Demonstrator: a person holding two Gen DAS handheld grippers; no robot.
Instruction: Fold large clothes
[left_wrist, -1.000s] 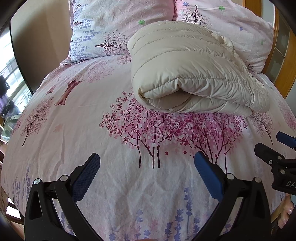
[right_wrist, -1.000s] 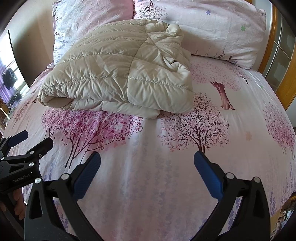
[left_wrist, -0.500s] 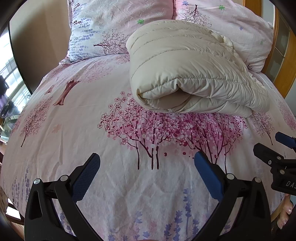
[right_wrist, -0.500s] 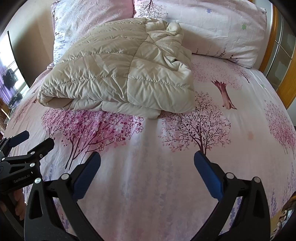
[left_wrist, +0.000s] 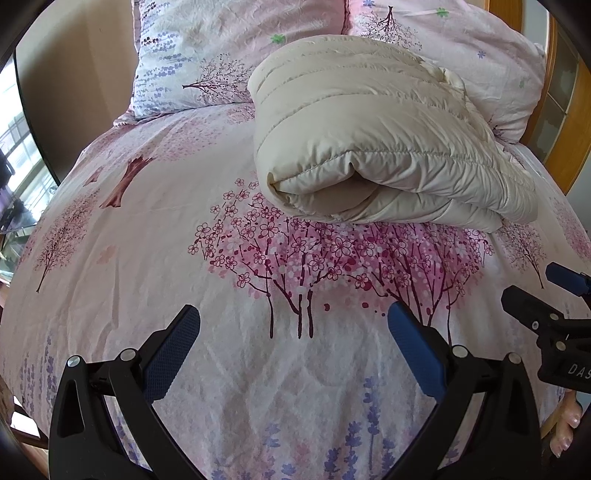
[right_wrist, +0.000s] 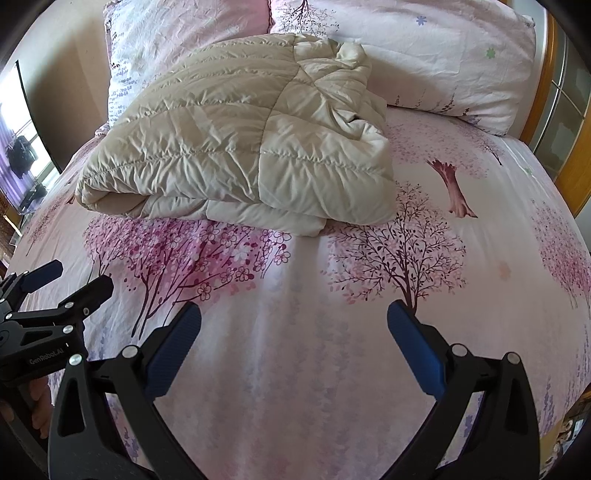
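Observation:
A beige quilted puffer jacket (left_wrist: 369, 136) lies folded into a thick bundle on the bed, its rolled edge facing me; it also shows in the right wrist view (right_wrist: 243, 140). My left gripper (left_wrist: 293, 325) is open and empty, above the bedspread short of the jacket. My right gripper (right_wrist: 293, 325) is open and empty, also short of the jacket. Each gripper shows at the edge of the other's view: the right one (left_wrist: 546, 291) and the left one (right_wrist: 59, 284).
The bed has a pink floral bedspread (left_wrist: 184, 266). Two matching pillows (left_wrist: 207, 55) (right_wrist: 424, 51) lean at the headboard behind the jacket. A wooden bed frame (right_wrist: 554, 110) runs along the right. A window (left_wrist: 18, 166) is at the left.
Both grippers stay open and nearly still. The views shift only slightly; the jacket has not moved.

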